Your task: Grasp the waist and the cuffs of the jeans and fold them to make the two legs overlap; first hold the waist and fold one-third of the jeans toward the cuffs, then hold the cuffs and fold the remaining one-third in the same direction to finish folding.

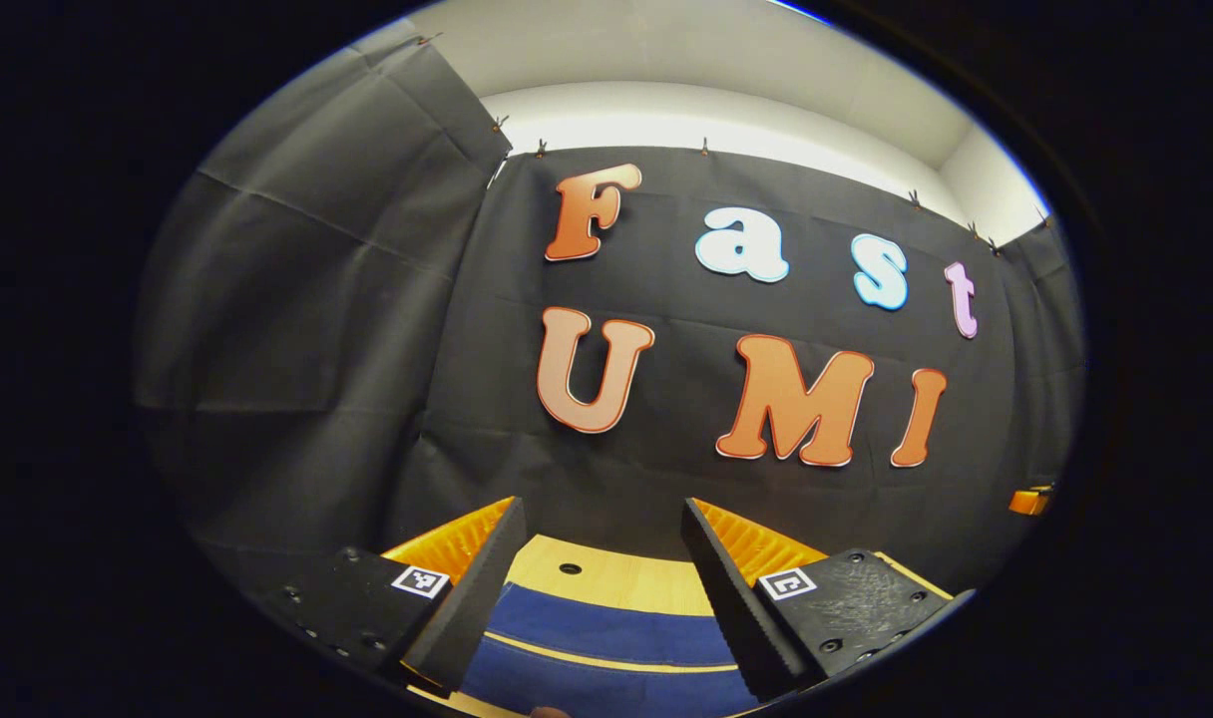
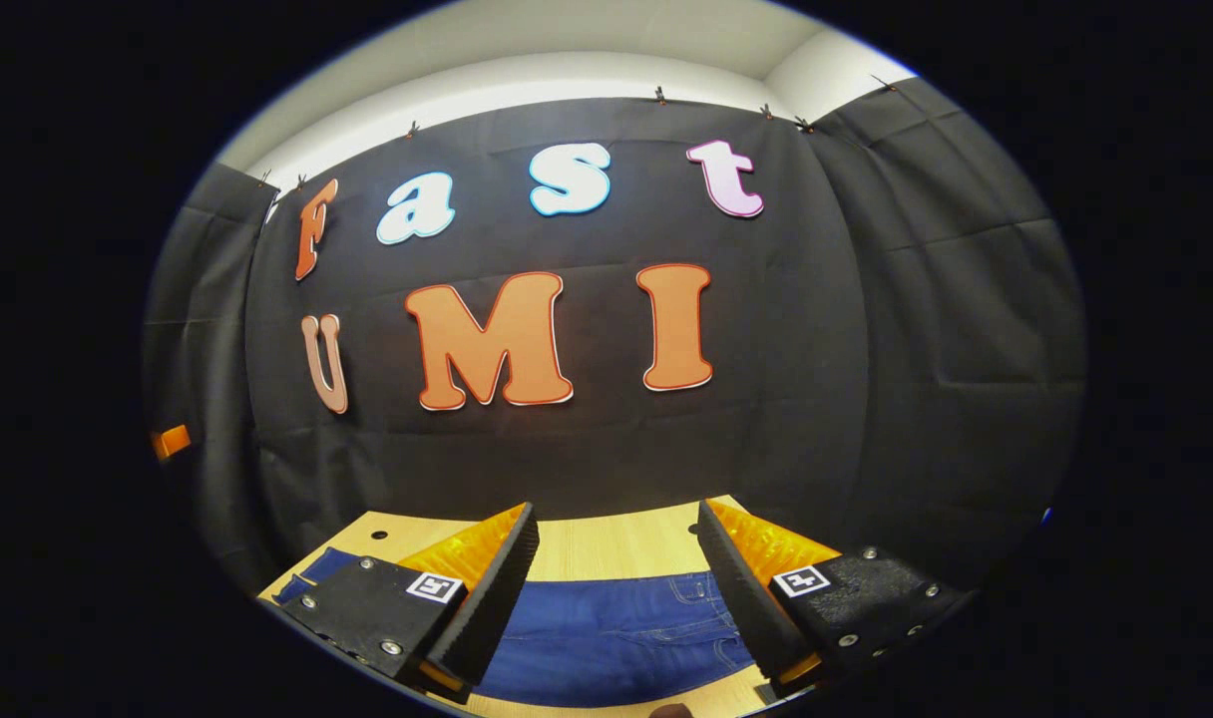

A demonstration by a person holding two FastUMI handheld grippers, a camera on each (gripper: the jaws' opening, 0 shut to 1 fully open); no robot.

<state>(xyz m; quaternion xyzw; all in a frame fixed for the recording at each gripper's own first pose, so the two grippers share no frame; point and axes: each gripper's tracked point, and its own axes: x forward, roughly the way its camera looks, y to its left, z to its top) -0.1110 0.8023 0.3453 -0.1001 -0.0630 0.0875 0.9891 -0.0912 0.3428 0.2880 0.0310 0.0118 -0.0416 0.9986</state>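
From my remote station I read the left gripper (image 1: 603, 598) as raised above the light wooden tabletop (image 1: 606, 578), its camera aimed largely at the black cloth booth wall (image 1: 367, 329). Its two fingers stand well apart with open space between them, and neither touches anything. The blue denim jeans (image 1: 606, 638) lie flat on the tabletop below and between those fingers, seen in the left gripper view as two blue bands split by a thin strip of bare wood; I take these to be the two legs, though I cannot tell which end of the garment this is. A small dark round hole (image 1: 570, 568) in the tabletop sits just beyond the far edge of the denim. In the right gripper view, the right gripper (image 2: 616, 588) is likewise spread wide and holds nothing. The jeans (image 2: 606, 628) lie on the tabletop (image 2: 606, 543) beneath and between its fingers, apart from them, with stitched seams and what looks like a pocket edge visible near the right-hand finger, which suggests the waist region. The denim extends past the left-hand finger toward the left edge of the table. A small orange object (image 2: 171, 440) shows low against the wall at far left; I cannot identify it.
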